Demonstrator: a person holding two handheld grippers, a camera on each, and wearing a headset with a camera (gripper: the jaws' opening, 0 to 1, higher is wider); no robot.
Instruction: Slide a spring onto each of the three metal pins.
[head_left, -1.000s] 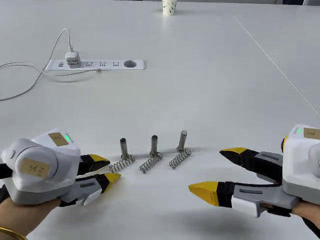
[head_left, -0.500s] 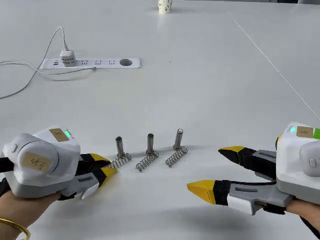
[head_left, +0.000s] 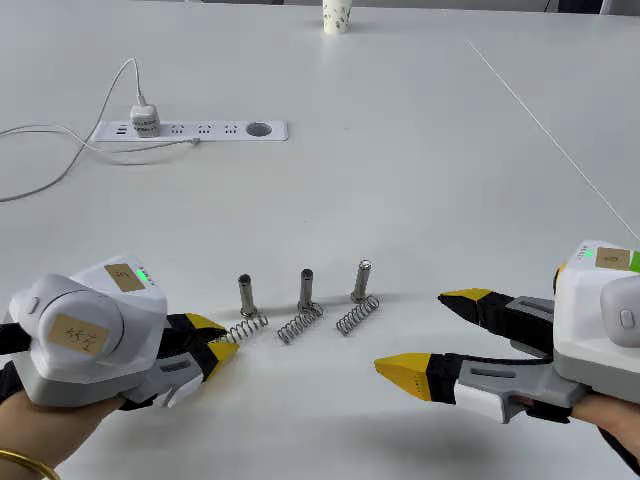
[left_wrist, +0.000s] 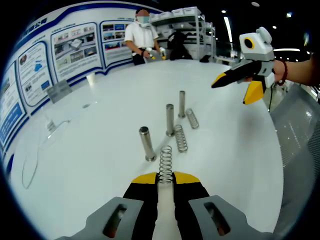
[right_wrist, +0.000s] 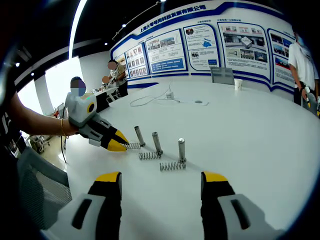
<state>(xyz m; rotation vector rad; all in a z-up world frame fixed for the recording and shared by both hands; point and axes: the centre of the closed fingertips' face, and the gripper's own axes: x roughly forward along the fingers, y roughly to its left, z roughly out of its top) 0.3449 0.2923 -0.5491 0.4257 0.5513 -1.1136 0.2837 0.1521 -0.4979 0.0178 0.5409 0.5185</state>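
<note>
Three upright metal pins (head_left: 245, 295) (head_left: 307, 288) (head_left: 364, 280) stand in a row on the white table. A spring lies at the foot of each: left spring (head_left: 243, 328), middle spring (head_left: 300, 324), right spring (head_left: 358, 315). My left gripper (head_left: 215, 338) sits low at the left, and its yellow tips are closed on the near end of the left spring (left_wrist: 165, 161). The left pin (left_wrist: 146, 144) stands just beyond it. My right gripper (head_left: 432, 331) hovers open to the right of the row with nothing in it. In its own view, that right gripper (right_wrist: 161, 180) faces the pins (right_wrist: 182, 149).
A white power strip (head_left: 190, 130) with a plugged charger and a cable lies at the far left. A paper cup (head_left: 338, 14) stands at the far edge. A seam in the table (head_left: 545, 125) runs diagonally at the right. People stand in the background (left_wrist: 141, 37).
My left gripper has moved forward to the left spring, and its jaws have narrowed onto the spring's end. The right gripper has hardly moved; the head camera shifted slightly.
</note>
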